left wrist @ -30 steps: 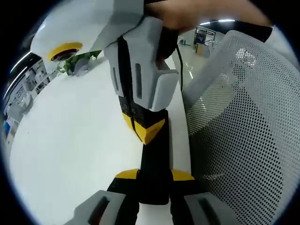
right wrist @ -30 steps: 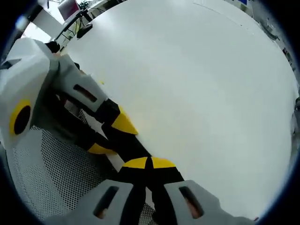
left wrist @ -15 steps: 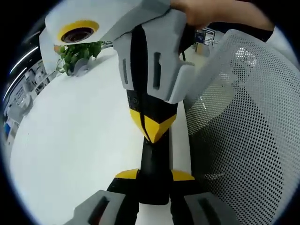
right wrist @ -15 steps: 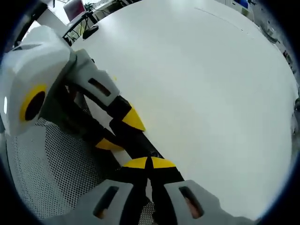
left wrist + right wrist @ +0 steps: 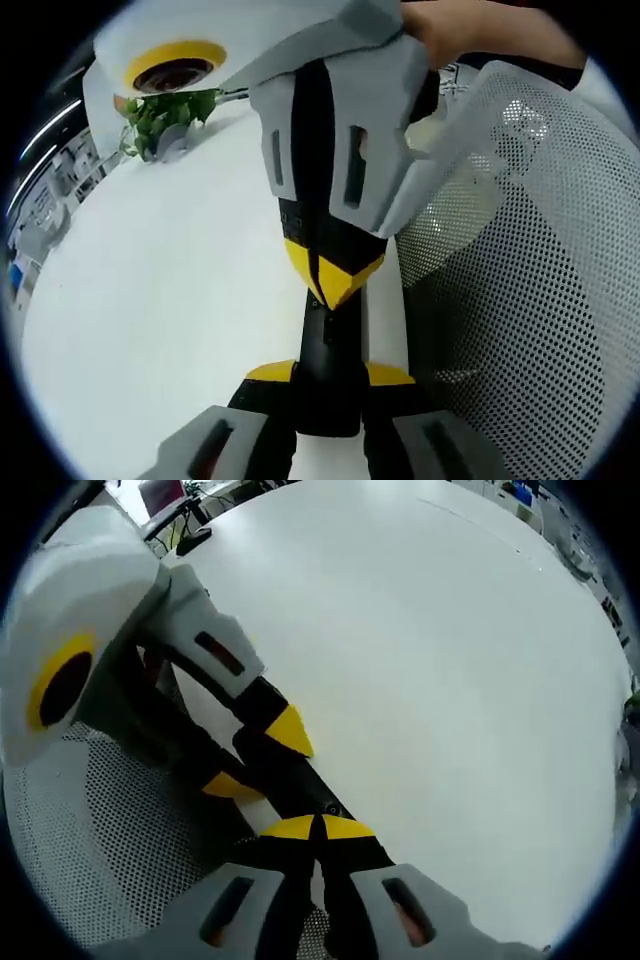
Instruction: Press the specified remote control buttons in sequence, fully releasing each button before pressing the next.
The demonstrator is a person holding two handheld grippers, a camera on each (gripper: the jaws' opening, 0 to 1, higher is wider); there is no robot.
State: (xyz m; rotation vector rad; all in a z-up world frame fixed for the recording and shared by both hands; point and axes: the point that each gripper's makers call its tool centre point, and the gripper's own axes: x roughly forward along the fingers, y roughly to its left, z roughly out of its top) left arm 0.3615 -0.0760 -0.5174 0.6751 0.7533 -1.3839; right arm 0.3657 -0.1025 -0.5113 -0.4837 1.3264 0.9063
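Left tongs (image 5: pixel 330 375) clamp the remote (image 5: pixel 328 350) at the tabletop (image 5: pixel 150 300) edge; right tongs (image 5: pixel 318 828), closed, press it; we should lift fully before pressing again.

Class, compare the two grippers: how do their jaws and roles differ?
The left gripper has jaws apart, clamped on the black remote by its sides; the right gripper has jaws shut together. The left gripper holds the remote's end; the right gripper points its tip at the remote's face. Both have yellow tips.
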